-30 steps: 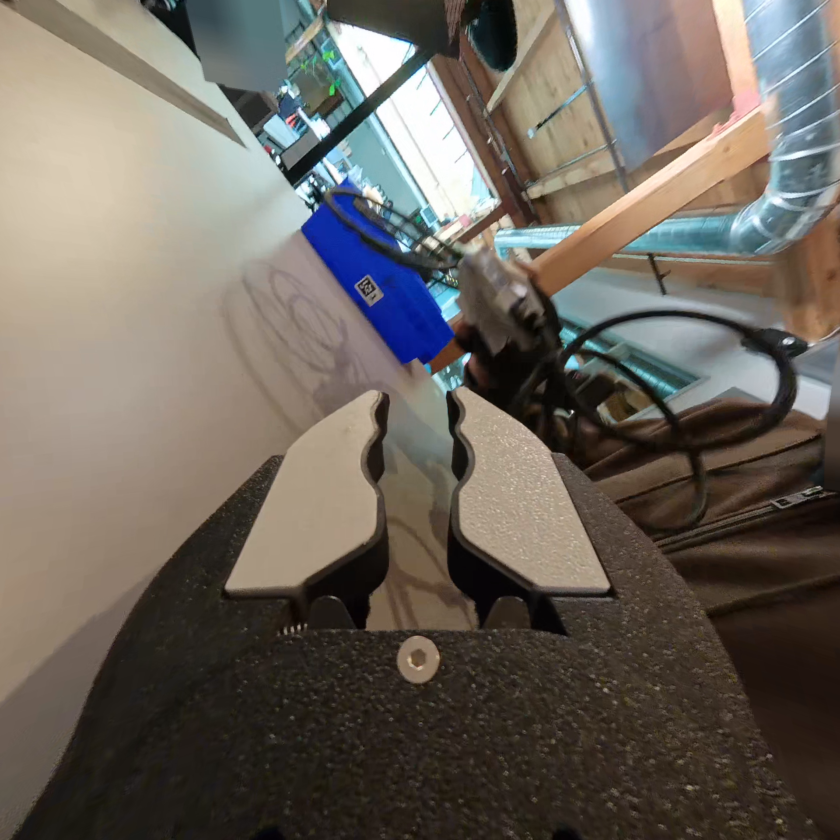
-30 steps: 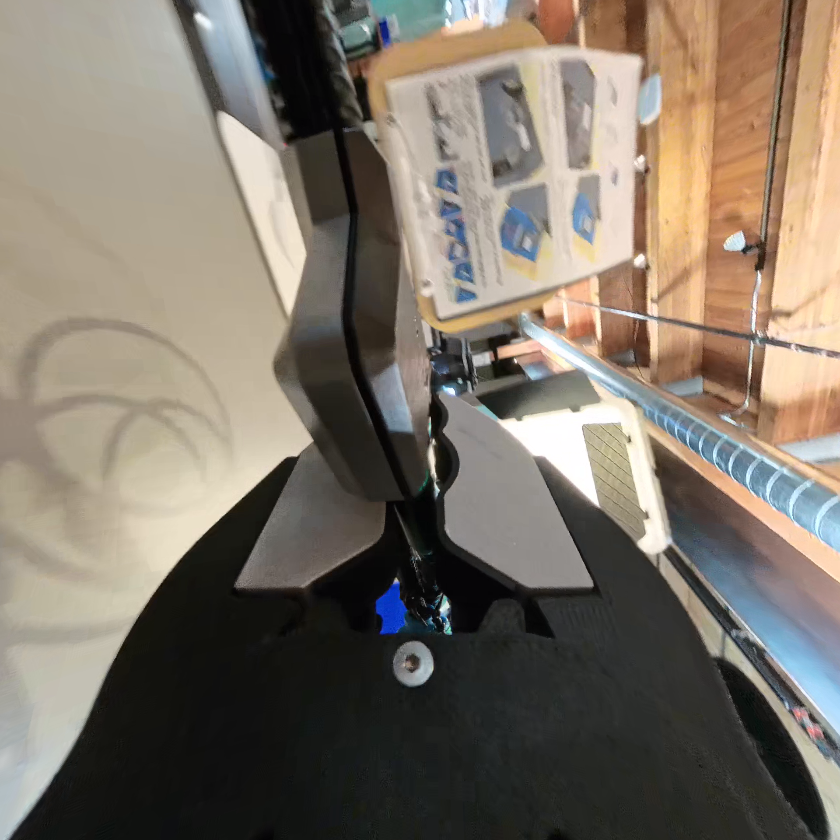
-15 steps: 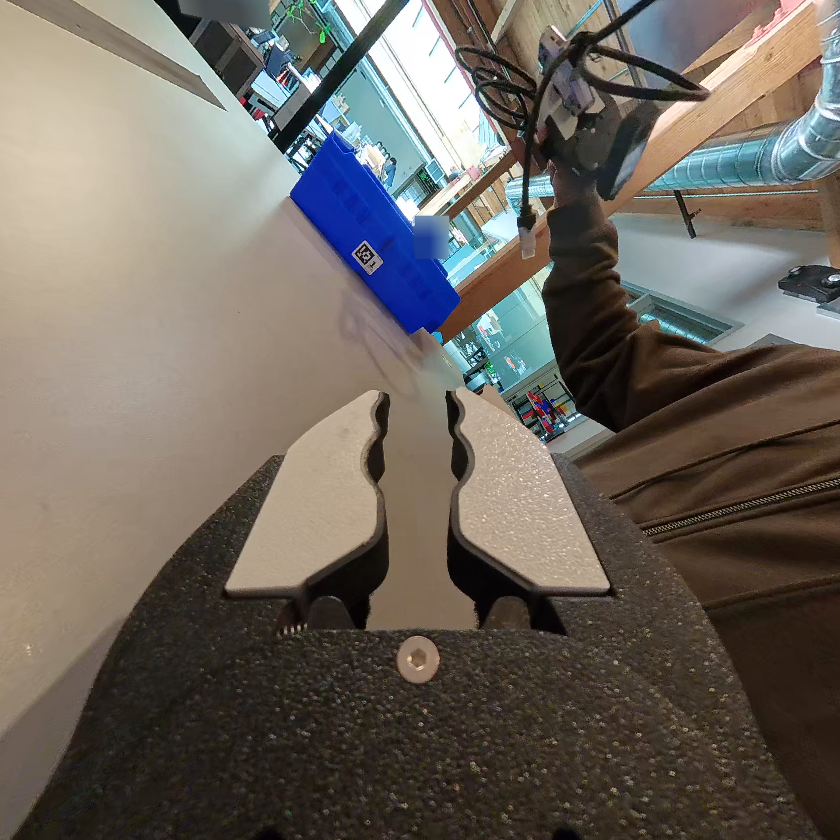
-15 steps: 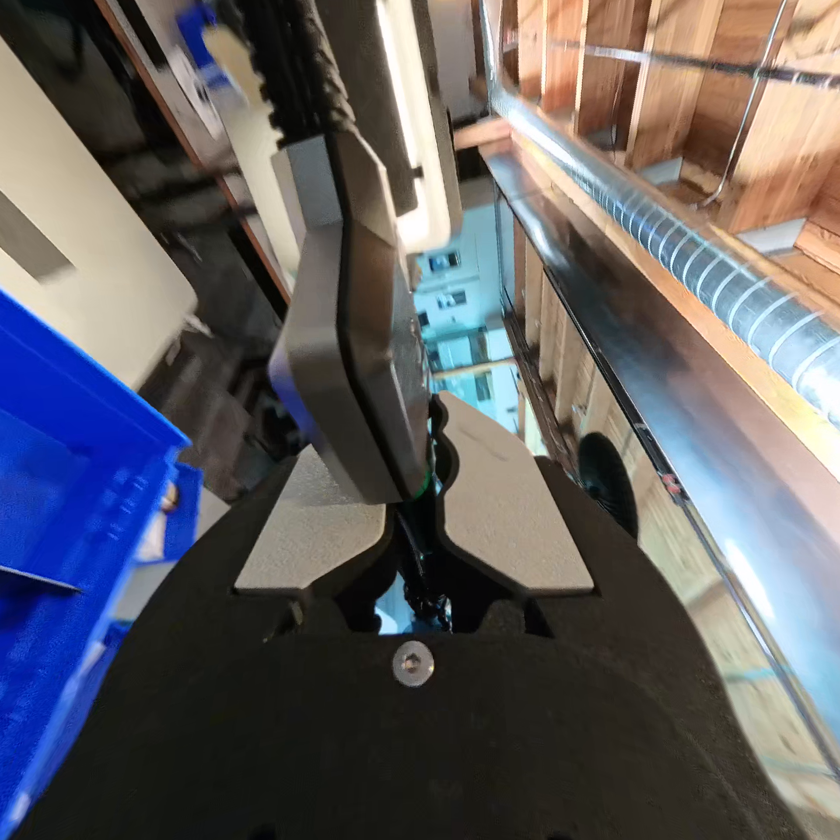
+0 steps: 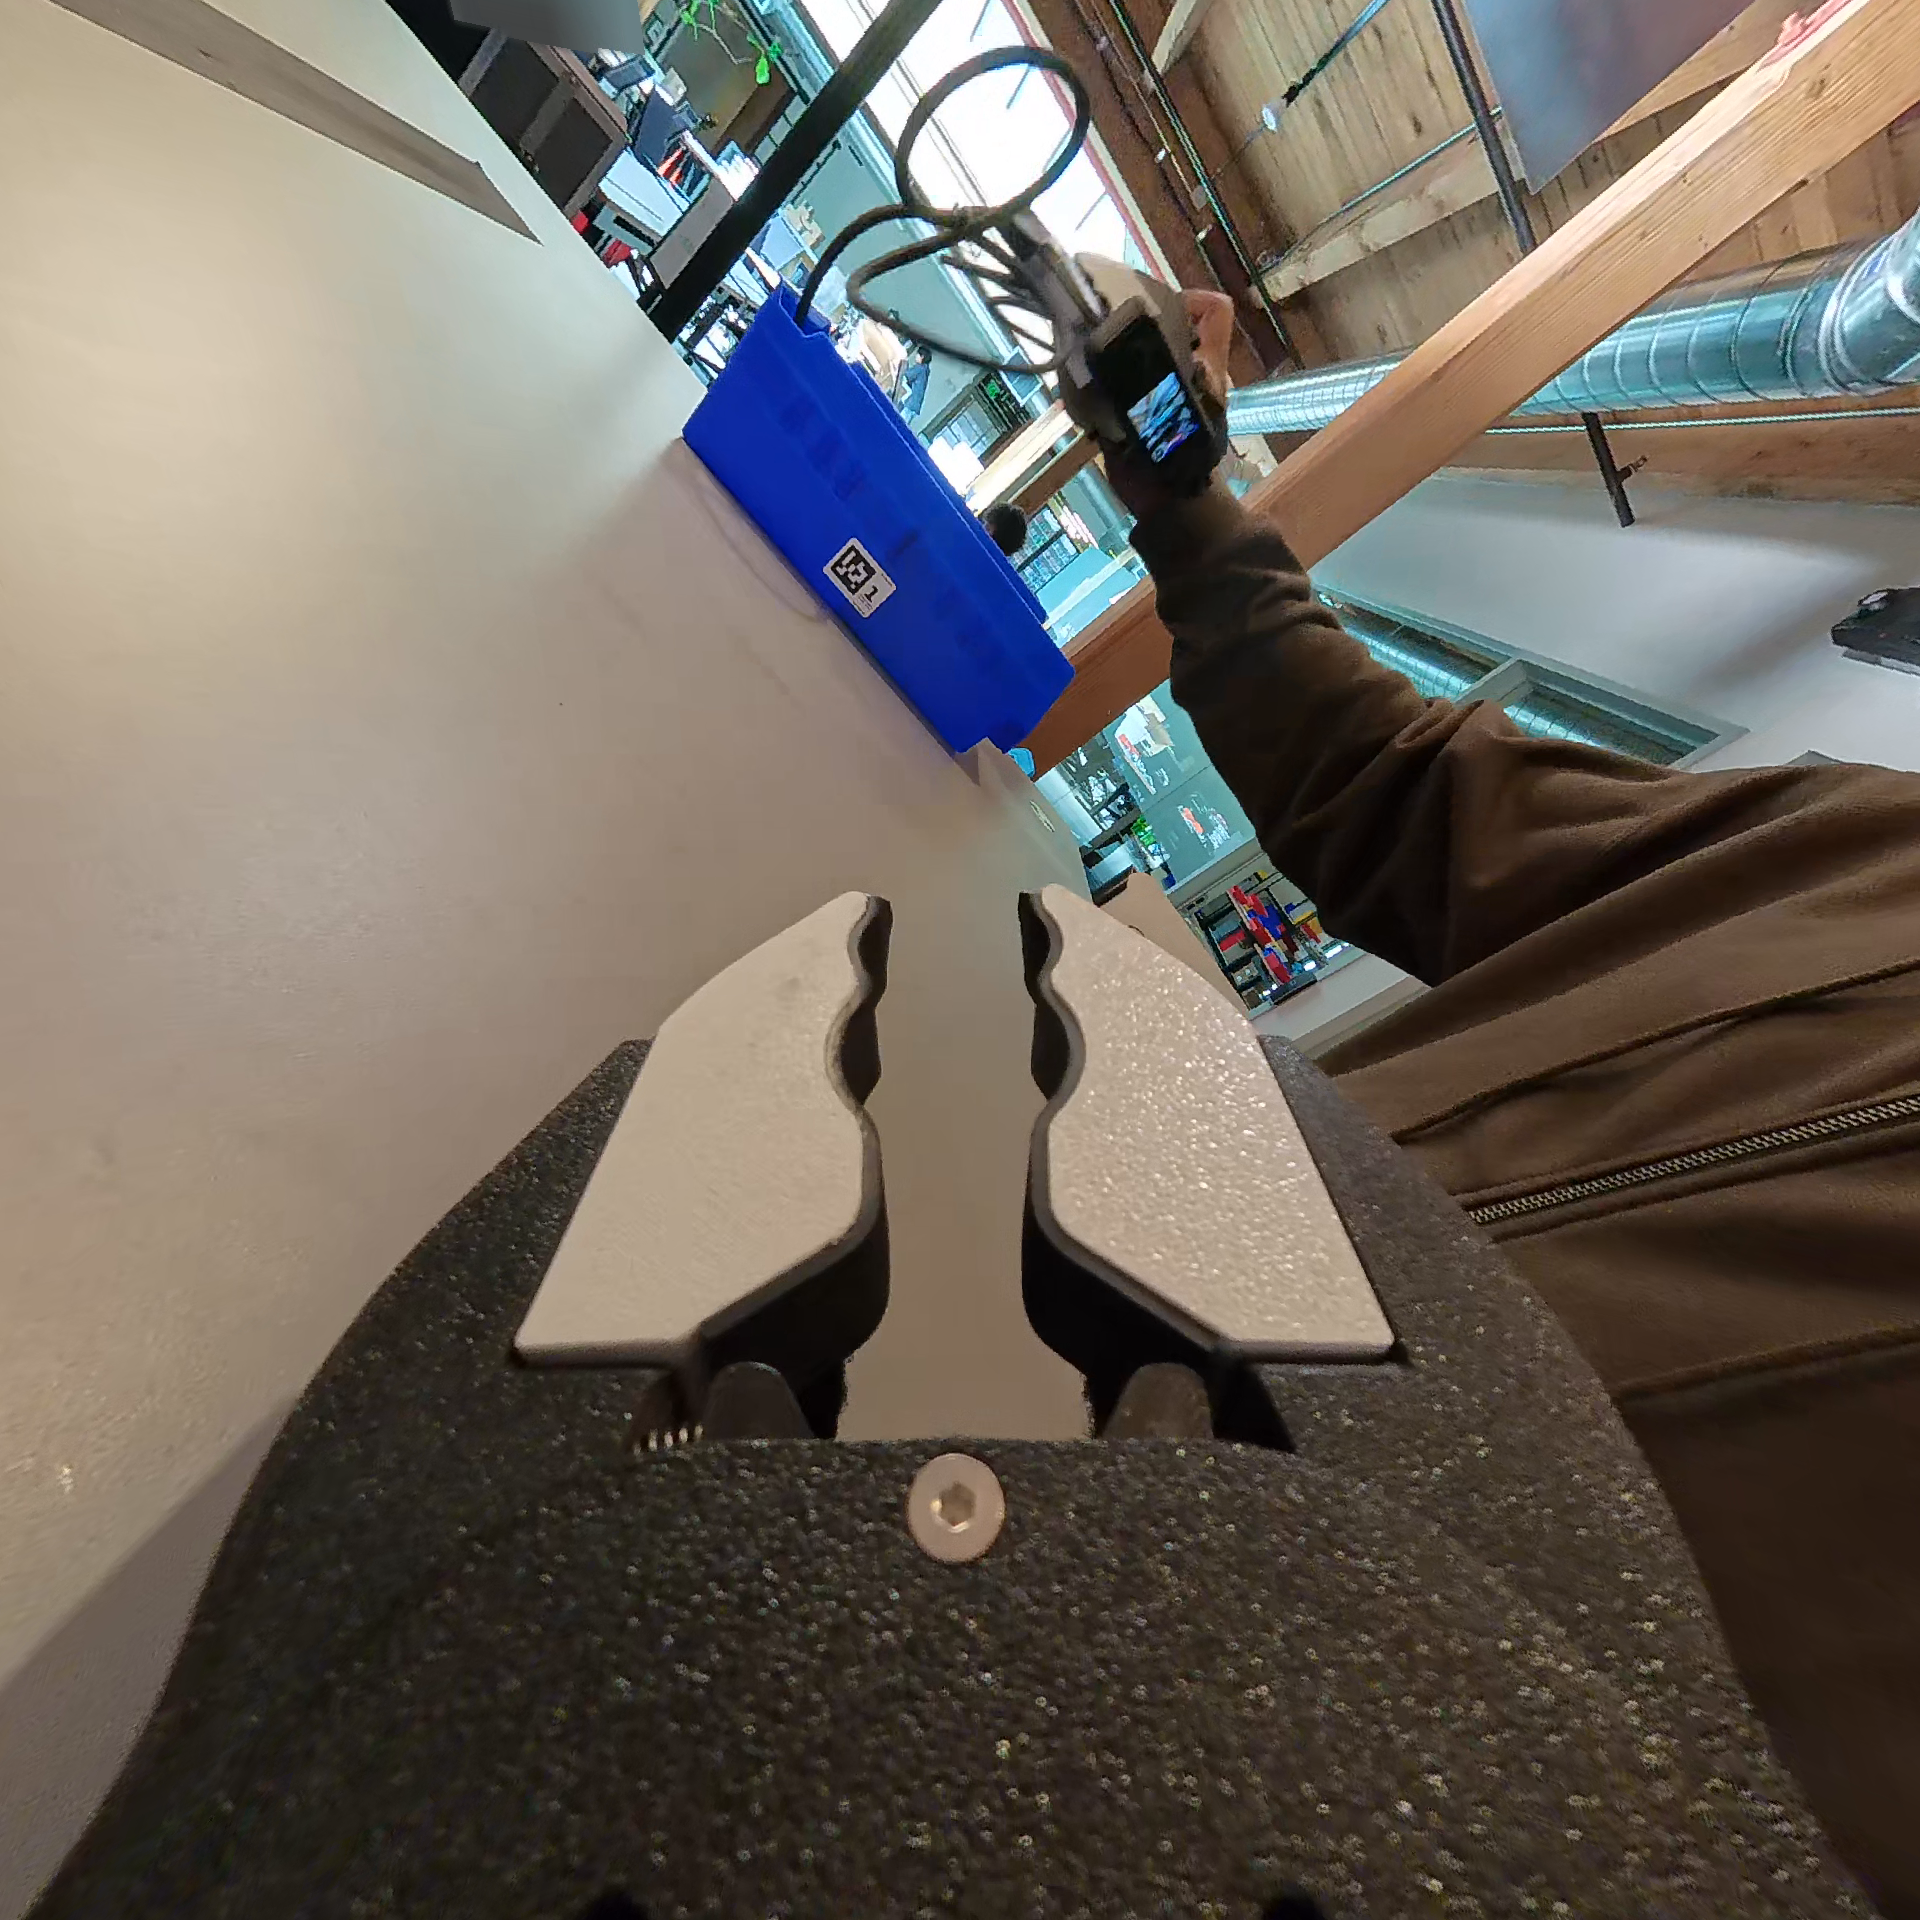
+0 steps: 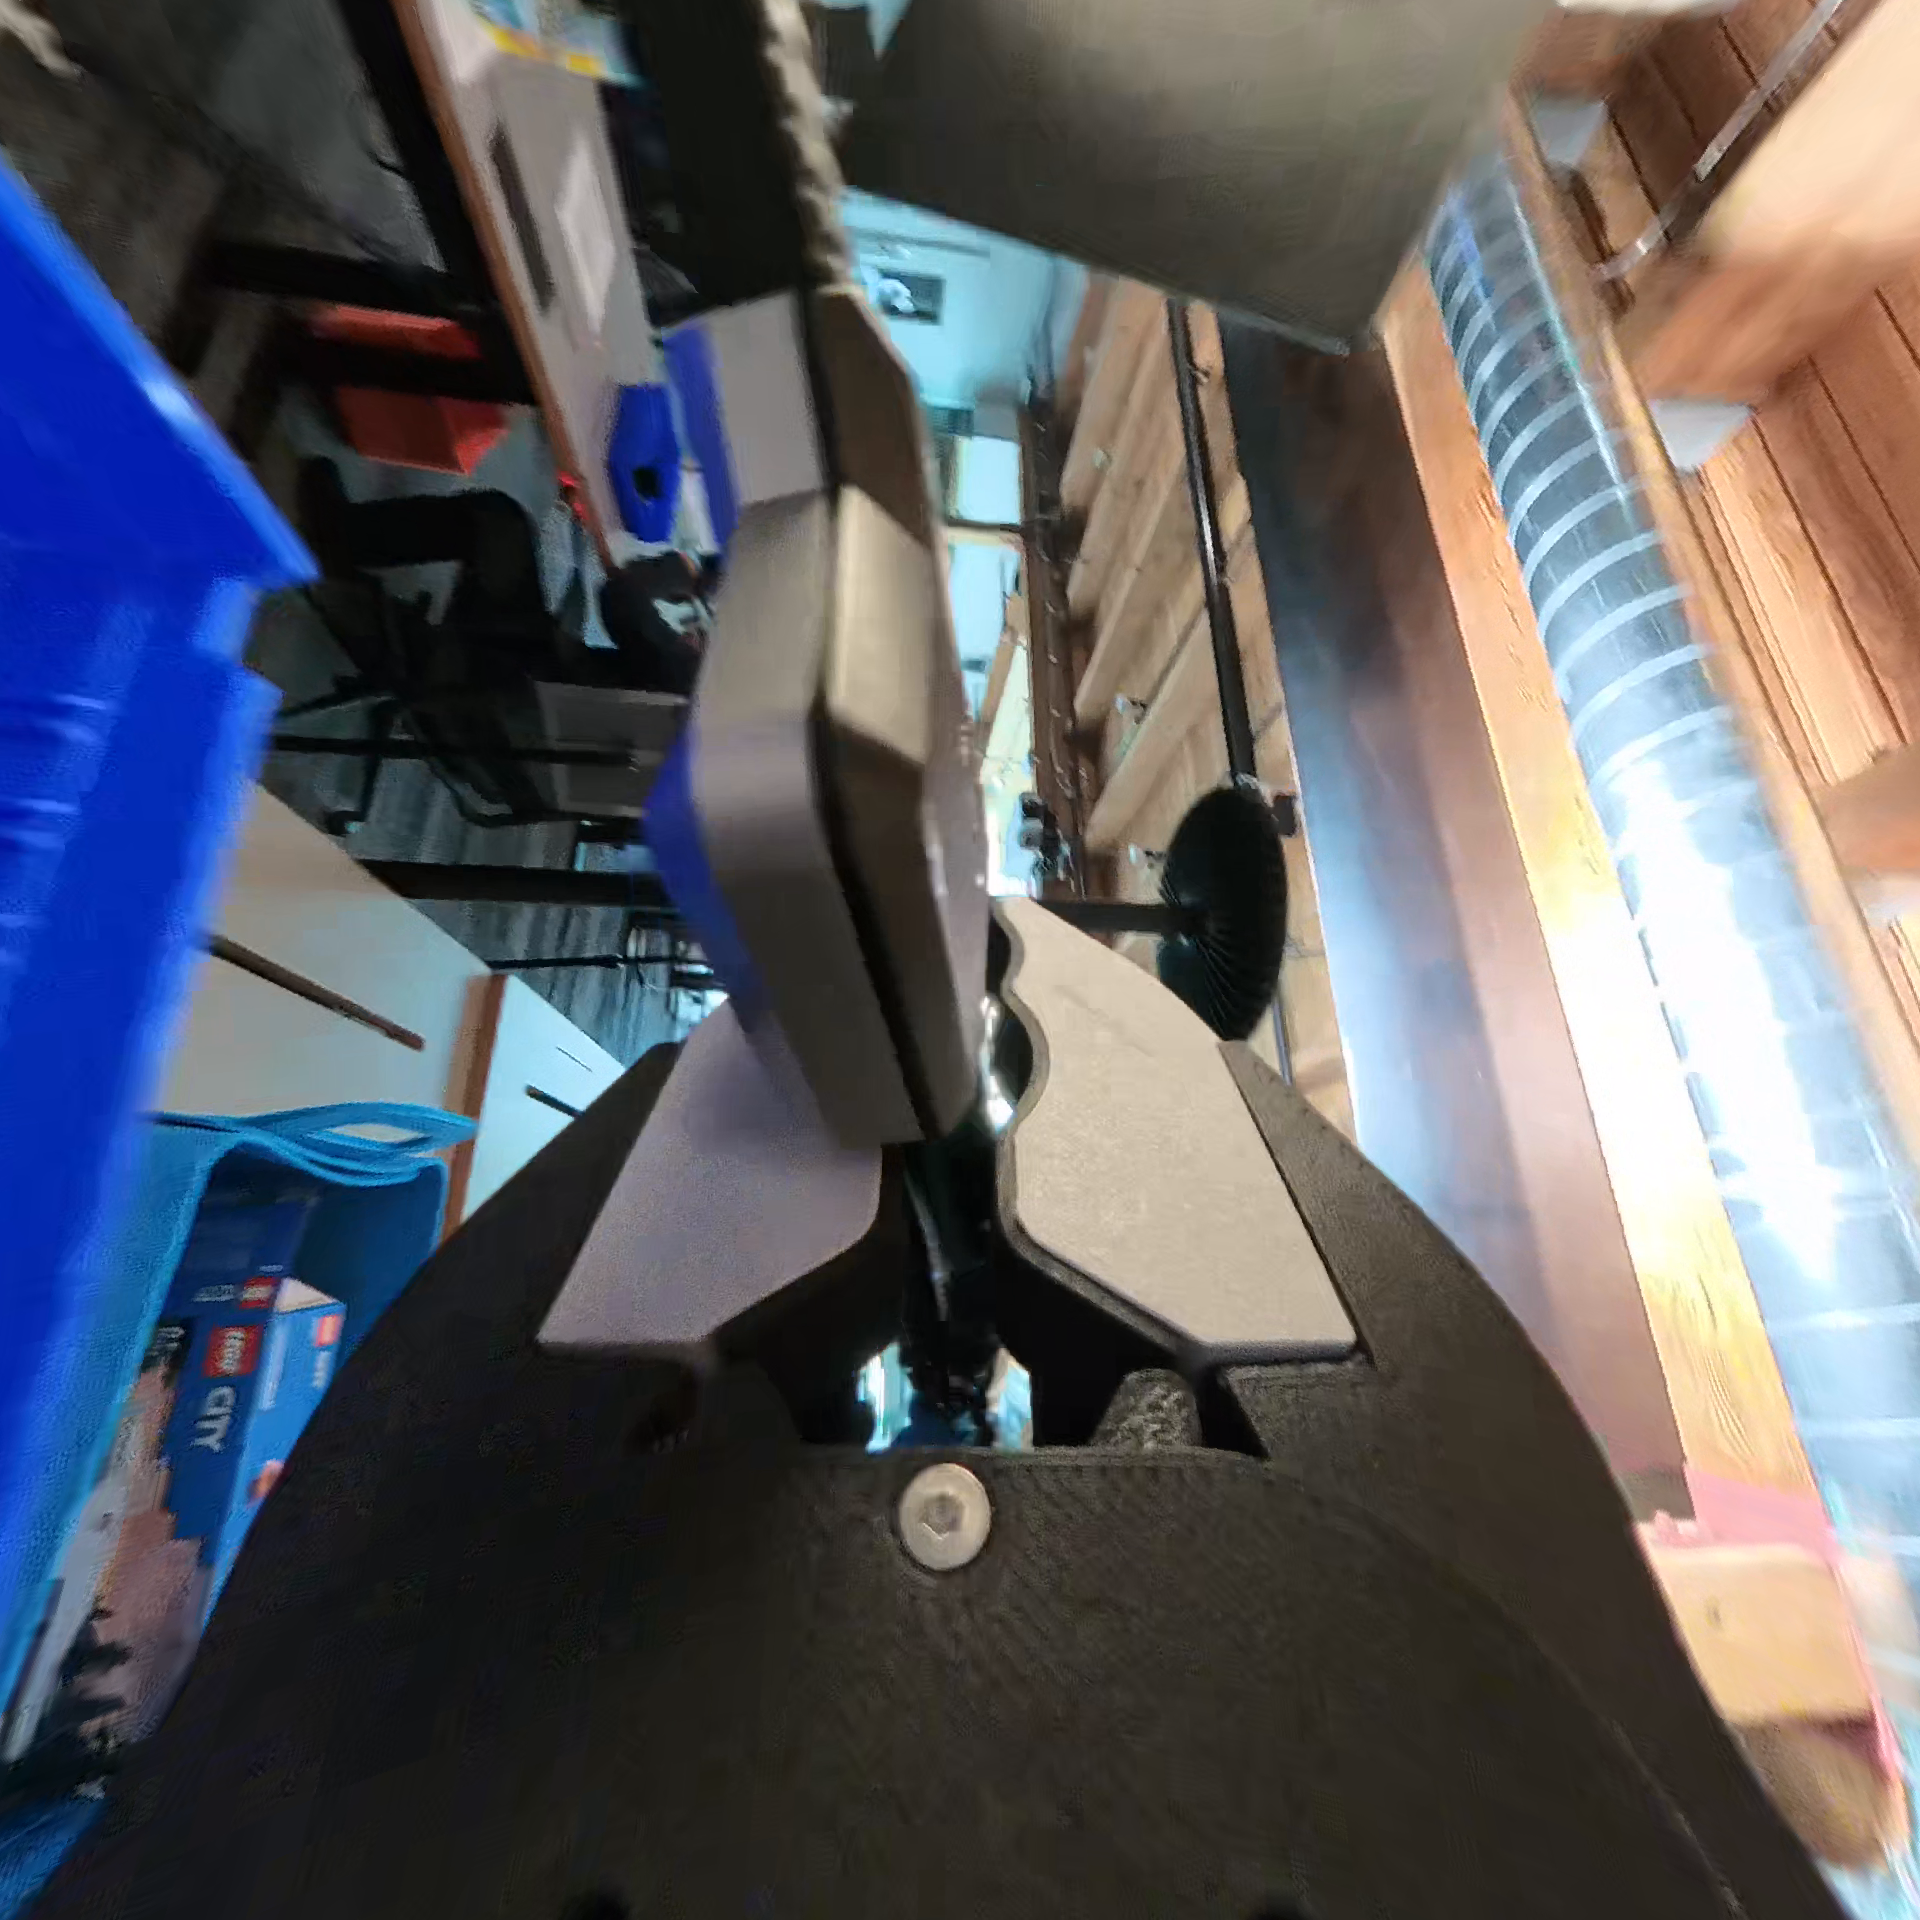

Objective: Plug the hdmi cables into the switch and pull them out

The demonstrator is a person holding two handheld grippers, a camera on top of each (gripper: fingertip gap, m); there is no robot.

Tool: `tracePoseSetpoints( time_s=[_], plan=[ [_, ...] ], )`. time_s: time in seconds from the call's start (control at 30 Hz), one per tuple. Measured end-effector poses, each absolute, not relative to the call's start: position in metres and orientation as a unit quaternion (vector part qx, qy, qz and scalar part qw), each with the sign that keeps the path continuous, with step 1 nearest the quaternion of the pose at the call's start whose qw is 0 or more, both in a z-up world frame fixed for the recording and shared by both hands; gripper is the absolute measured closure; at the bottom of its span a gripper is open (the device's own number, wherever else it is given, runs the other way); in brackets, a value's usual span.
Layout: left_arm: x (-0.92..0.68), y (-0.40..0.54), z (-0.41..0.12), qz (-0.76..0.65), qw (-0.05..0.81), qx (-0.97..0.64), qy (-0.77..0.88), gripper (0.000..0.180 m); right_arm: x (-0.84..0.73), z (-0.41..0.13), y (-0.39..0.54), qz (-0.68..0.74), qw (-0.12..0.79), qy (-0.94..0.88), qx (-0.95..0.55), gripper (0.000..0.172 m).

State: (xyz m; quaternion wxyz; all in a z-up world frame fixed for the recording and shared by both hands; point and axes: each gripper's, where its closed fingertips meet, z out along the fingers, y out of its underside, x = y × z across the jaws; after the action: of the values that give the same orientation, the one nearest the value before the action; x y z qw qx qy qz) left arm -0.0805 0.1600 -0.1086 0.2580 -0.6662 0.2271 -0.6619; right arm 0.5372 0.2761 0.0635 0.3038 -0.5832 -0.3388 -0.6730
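Workshop counter [image 5: 312, 727] beside spread, bare left gripper [image 5: 954, 914]; right gripper [image 6: 987, 997] pinches a grey adapter [image 6: 831, 727], whose looped cable [image 5: 966, 208] may snag the blue bin [image 5: 883, 540].

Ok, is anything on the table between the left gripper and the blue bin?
Nothing visible: bare table lies between the open left gripper and the blue bin. The right gripper, holding a grey device, hangs above it.

Bright blue plastic bin [image 5: 894, 540] carrying a black-and-white checkered sticker [image 5: 858, 575], pale beige tabletop [image 5: 312, 675], dark brown zippered jacket sleeve [image 5: 1455, 831], dark grey slab-shaped device [image 6: 842, 748]
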Motion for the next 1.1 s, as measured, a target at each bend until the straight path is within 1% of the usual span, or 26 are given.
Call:
tracePoseSetpoints(
  time_s=[0.07,0.17,0.27,0.4,0.57,0.73,0.97,1.1],
  plan=[
    [-0.081,0.16,-0.109,-0.661,0.259,-0.667,0.226,0.156,0.521,0.03,0.282,-0.647,0.306,-0.366,-0.595,0.161],
    [-0.081,0.161,-0.109,-0.66,0.259,-0.669,0.223,0.156,0.498,-0.004,0.287,-0.597,0.321,-0.393,-0.621,0.161],
    [-0.081,0.162,-0.111,-0.66,0.254,-0.672,0.219,0.156,0.479,-0.021,0.291,-0.569,0.32,-0.432,-0.623,0.162],
    [-0.081,0.162,-0.111,-0.664,0.249,-0.671,0.216,0.156,0.473,-0.04,0.294,-0.538,0.282,-0.48,-0.633,0.161],
    [-0.081,0.163,-0.11,-0.668,0.248,-0.669,0.214,0.156,0.472,-0.043,0.295,-0.523,0.253,-0.514,-0.632,0.162],
    [-0.082,0.163,-0.11,-0.667,0.25,-0.668,0.213,0.156,0.46,-0.03,0.296,-0.498,0.243,-0.539,-0.634,0.161],
    [-0.082,0.163,-0.11,-0.667,0.249,-0.67,0.211,0.156,0.443,-0.011,0.294,-0.455,0.202,-0.532,-0.685,0.161],
    [-0.082,0.164,-0.11,-0.667,0.25,-0.67,0.21,0.156,0.43,-0.008,0.292,-0.392,0.19,-0.53,-0.728,0.161]
  ],
)
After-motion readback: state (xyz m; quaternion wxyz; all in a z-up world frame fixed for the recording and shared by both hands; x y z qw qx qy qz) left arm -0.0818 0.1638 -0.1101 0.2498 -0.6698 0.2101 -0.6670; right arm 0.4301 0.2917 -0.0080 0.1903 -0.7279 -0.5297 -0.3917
